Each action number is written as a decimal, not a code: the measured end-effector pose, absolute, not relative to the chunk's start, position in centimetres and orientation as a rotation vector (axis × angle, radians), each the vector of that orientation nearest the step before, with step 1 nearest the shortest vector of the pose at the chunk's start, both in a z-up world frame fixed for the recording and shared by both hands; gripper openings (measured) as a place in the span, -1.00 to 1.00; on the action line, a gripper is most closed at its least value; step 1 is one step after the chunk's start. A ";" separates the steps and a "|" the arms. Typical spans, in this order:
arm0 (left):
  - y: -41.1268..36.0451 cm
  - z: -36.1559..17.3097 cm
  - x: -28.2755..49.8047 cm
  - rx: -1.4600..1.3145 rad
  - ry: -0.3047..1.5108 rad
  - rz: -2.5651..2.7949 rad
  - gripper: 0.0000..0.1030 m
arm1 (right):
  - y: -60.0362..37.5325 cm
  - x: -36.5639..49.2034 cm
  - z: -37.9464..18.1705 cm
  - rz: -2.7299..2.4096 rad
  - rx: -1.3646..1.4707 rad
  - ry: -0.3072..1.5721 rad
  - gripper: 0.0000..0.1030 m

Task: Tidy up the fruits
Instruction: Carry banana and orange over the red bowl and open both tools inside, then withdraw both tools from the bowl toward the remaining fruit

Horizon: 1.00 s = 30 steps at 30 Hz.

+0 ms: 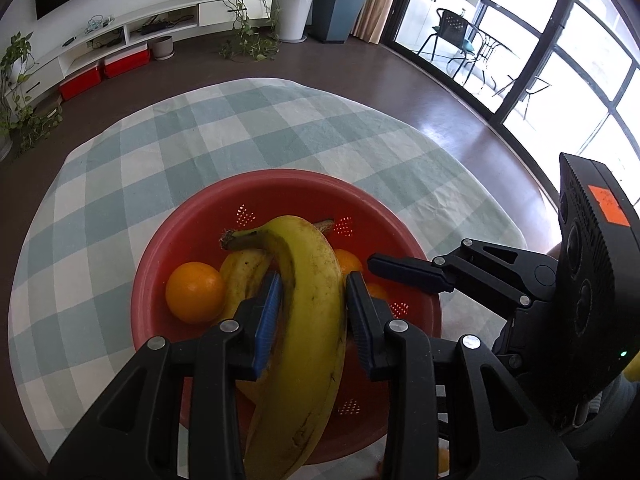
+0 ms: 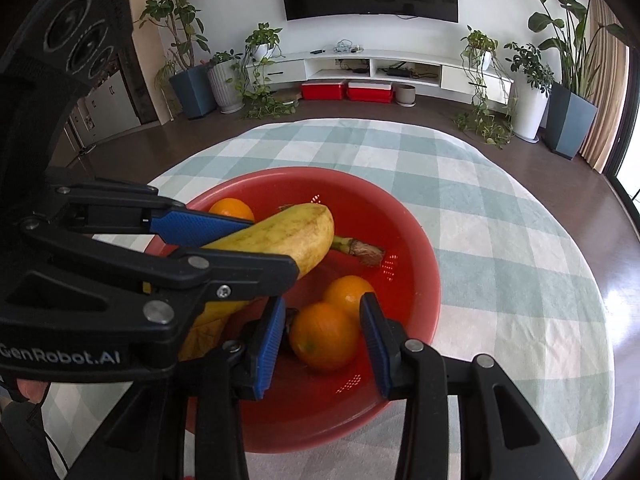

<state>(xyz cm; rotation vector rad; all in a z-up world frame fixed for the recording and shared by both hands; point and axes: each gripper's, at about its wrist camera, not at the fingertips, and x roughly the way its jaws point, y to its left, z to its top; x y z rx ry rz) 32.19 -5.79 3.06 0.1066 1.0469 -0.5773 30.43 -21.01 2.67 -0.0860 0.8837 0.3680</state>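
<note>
A red colander bowl [image 1: 280, 184] [image 2: 420, 240] stands on the checked tablecloth. My left gripper [image 1: 314, 304] [image 2: 276, 246] is shut on a large yellow banana [image 1: 316, 320] [image 2: 288, 232], which hangs over the bowl. A second banana [image 1: 242, 276] lies in the bowl beside an orange [image 1: 195, 298] [image 2: 231, 208]. My right gripper [image 2: 322, 348] is low in the bowl and open. An orange [image 2: 324, 336] rests between its blue pads without being pressed. Another orange [image 2: 348, 292] [image 1: 348, 260] lies just behind it. One finger [image 1: 404, 270] of the right gripper shows in the left wrist view.
The round table [image 2: 500, 240] has a green-and-white checked cloth, bare beyond the bowl. Dark floor surrounds it. A white TV stand [image 2: 360, 68], red boxes [image 2: 344, 90] and potted plants [image 2: 528, 108] line the far wall. Glass doors [image 1: 540, 60] are on the right.
</note>
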 end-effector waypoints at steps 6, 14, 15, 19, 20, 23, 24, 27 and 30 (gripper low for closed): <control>-5.7 4.5 31.3 0.126 1.008 -0.558 -0.38 | -20.8 30.1 2.7 0.368 -0.127 0.889 -0.17; -2.5 7.4 27.5 0.058 0.911 -0.520 0.03 | -21.1 28.6 4.0 0.360 -0.177 0.859 0.01; -2.0 7.7 26.6 0.040 0.895 -0.519 0.13 | -21.5 28.4 4.4 0.352 -0.164 0.845 0.27; 0.1 8.1 22.6 -0.022 0.846 -0.505 0.41 | -23.4 27.2 5.8 0.319 -0.098 0.786 0.62; 0.6 8.0 21.5 -0.032 0.841 -0.502 0.47 | -23.8 27.0 6.1 0.314 -0.081 0.776 0.62; 2.0 7.1 18.1 -0.054 0.833 -0.487 0.85 | -25.4 25.8 6.9 0.293 -0.031 0.735 0.62; 2.5 6.8 16.9 -0.064 0.825 -0.480 0.92 | -26.0 25.2 7.3 0.301 -0.001 0.713 0.62; 4.1 5.7 13.7 -0.113 0.806 -0.469 0.99 | -28.2 22.5 8.3 0.338 0.134 0.637 0.71; 5.3 4.3 11.3 -0.148 0.802 -0.446 0.99 | -29.6 19.1 8.2 0.350 0.244 0.603 0.80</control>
